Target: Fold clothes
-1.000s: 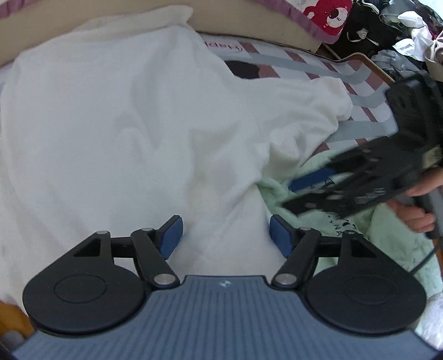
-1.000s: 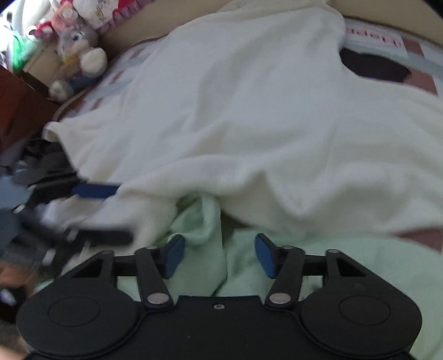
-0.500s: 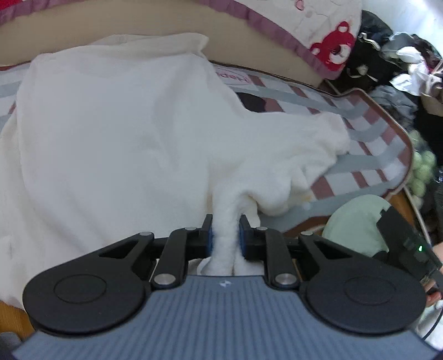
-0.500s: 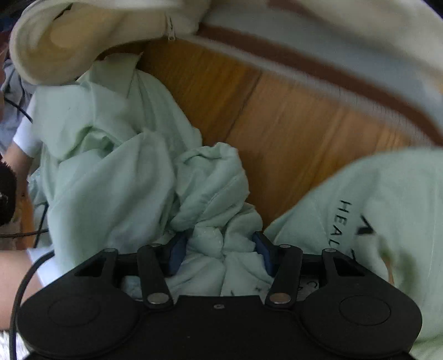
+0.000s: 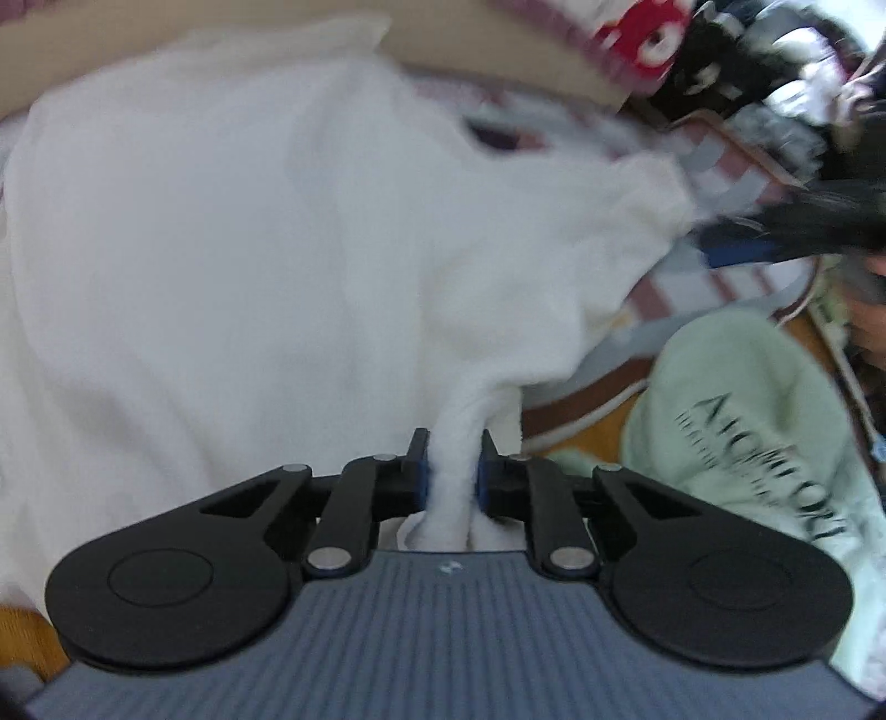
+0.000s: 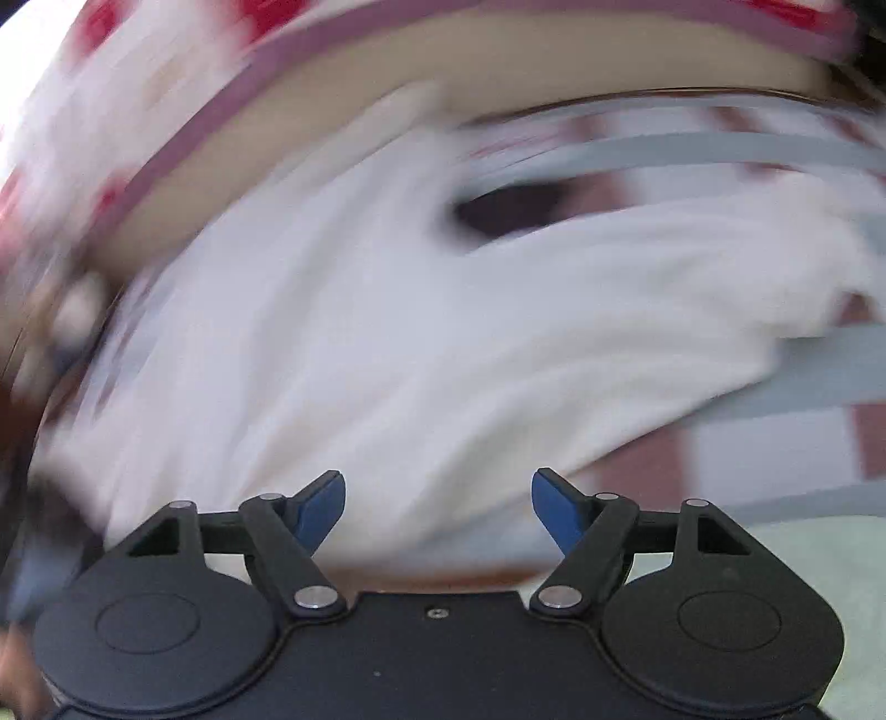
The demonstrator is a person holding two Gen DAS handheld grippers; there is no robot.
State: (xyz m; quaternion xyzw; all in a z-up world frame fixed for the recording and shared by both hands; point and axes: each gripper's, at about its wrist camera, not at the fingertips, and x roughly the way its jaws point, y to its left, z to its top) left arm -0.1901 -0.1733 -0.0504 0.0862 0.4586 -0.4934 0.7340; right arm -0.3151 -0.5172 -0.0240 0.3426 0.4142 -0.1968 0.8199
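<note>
A large white garment lies spread over the striped bed. My left gripper is shut on a bunched fold of it at the near edge, and the cloth rises in a twisted strand between the blue pads. In the heavily blurred right wrist view the same white garment fills the middle. My right gripper stands open just in front of the garment's near edge, nothing between its fingers. In the left wrist view, the right gripper shows as a dark blur beside the garment's far right corner.
A pale green garment with black lettering hangs off the bed at the right, over the wooden bed frame. A person's head is at the right edge. A red-and-white quilt and piled clothes lie beyond. Striped sheet is bare at right.
My left gripper, open a second ago, closed on the white garment and keeps pulling it toward me. My right gripper left the green garment, swung up to the bed and opened wide.
</note>
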